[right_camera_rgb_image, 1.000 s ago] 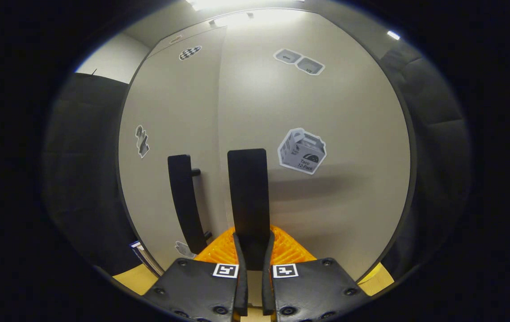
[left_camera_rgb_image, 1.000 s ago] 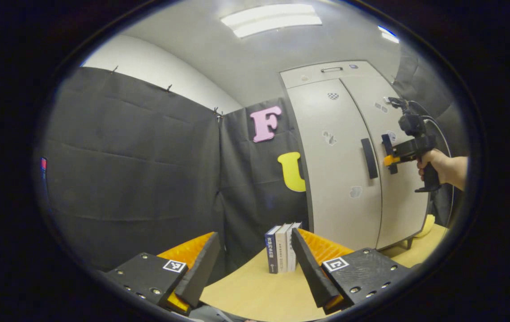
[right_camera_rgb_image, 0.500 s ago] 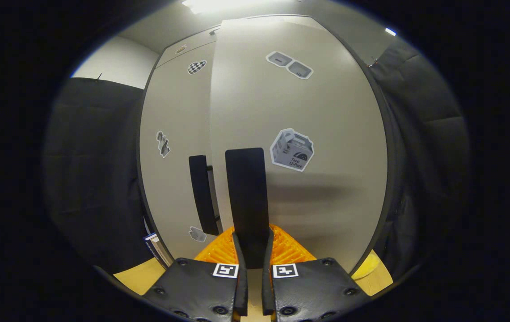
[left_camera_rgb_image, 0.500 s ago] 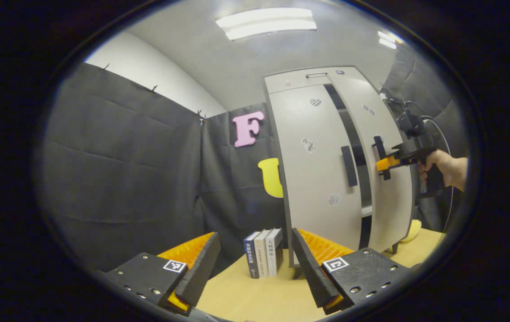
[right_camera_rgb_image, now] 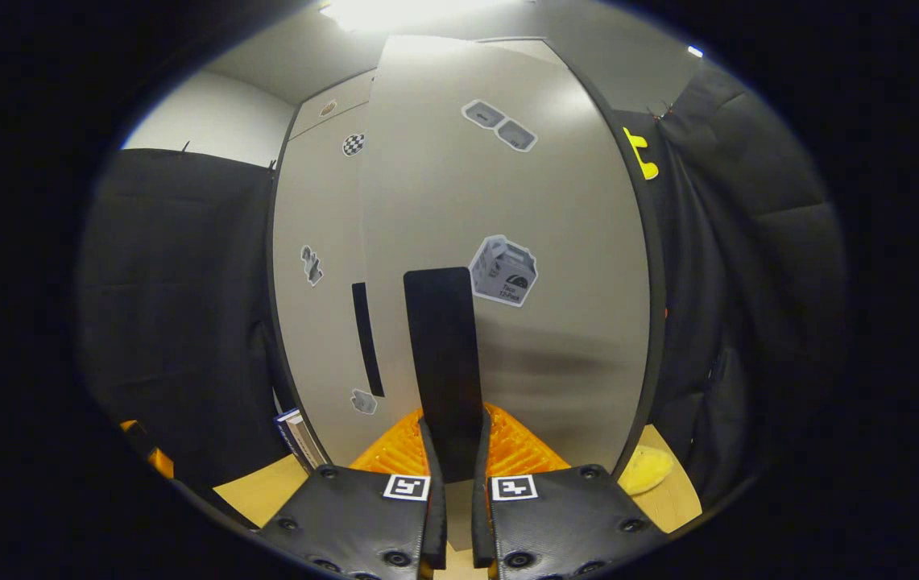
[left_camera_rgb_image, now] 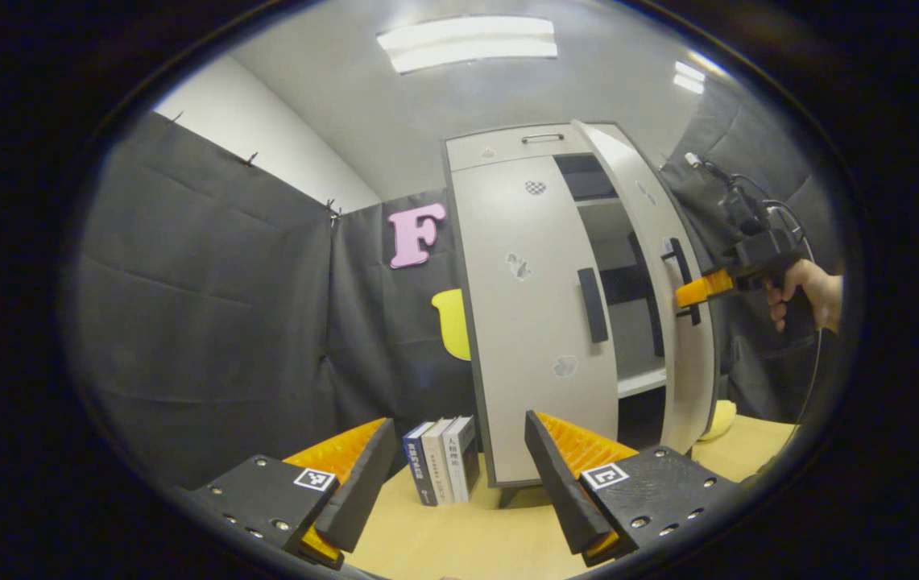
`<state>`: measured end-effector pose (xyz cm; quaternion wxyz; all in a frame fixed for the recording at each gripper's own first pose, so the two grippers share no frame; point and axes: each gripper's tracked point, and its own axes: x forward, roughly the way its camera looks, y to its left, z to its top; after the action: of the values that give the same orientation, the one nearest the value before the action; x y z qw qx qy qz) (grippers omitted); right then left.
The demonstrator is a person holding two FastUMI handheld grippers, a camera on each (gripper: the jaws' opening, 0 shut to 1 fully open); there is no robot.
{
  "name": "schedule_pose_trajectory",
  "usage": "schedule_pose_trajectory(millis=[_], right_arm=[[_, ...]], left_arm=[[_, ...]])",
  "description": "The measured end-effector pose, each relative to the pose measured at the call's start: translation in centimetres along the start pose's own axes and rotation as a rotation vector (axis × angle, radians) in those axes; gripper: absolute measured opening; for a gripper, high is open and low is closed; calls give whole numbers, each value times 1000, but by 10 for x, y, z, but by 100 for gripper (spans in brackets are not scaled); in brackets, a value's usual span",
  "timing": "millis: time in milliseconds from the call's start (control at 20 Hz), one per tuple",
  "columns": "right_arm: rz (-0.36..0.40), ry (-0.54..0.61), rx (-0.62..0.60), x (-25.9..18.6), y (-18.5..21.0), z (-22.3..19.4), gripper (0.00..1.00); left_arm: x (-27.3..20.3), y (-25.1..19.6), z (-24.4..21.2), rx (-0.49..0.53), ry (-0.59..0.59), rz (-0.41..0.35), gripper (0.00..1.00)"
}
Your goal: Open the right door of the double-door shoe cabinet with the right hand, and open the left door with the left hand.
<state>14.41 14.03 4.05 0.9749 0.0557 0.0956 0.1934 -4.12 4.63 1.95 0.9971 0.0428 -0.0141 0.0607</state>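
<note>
left view far, right view close, both facing cabinet

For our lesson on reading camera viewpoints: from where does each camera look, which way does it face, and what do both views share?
Left gripper view: rides the open left claw, back from the cabinet, facing it; shows the hand holding the right claw.
Right gripper view: rides the right claw, shut on the right door's handle, facing that door.
Shared: left door, right door, books.

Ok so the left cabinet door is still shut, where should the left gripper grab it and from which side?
Probably the left door's handle, a dark vertical bar near the door's right edge. Come at it straight from the front with the left gripper open, one finger on each side of the bar, then pull; the bar stands off the door.
</note>
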Motion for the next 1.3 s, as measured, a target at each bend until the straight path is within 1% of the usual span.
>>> schedule_pose_trajectory(millis=[50,100,200,450,600,750,800,1000,1150,1300], right_arm=[[8,7,5,-3,-2,0,14],[14,9,21,-5,-3,0,12],[26,15,45,-10,-7,-1,14],[29,17,74,-20,-18,0,13],[25,23,49,-26,-24,1,14],[20,22,31,-28,-28,2,12],[17,18,27,-30,-31,2,13],[-24,7,-5,-34,-44,4,13],[-69,3,-41,-43,-59,5,12],[-172,-31,-61,-42,-90,15,12]], left_arm=[[2,-4,-1,0,2,-9,94],[2,-9,-2,-2,4,-18,94],[5,-18,-4,-10,9,-31,94],[10,-48,-7,-18,20,-87,94],[11,-69,-8,-26,19,-121,94],[15,-90,-8,-26,27,-154,95],[15,-96,-8,-23,25,-162,94],[20,-113,-8,-14,23,-178,94],[29,-131,-12,-31,40,-195,95],[27,-155,-10,-40,43,-223,95]])
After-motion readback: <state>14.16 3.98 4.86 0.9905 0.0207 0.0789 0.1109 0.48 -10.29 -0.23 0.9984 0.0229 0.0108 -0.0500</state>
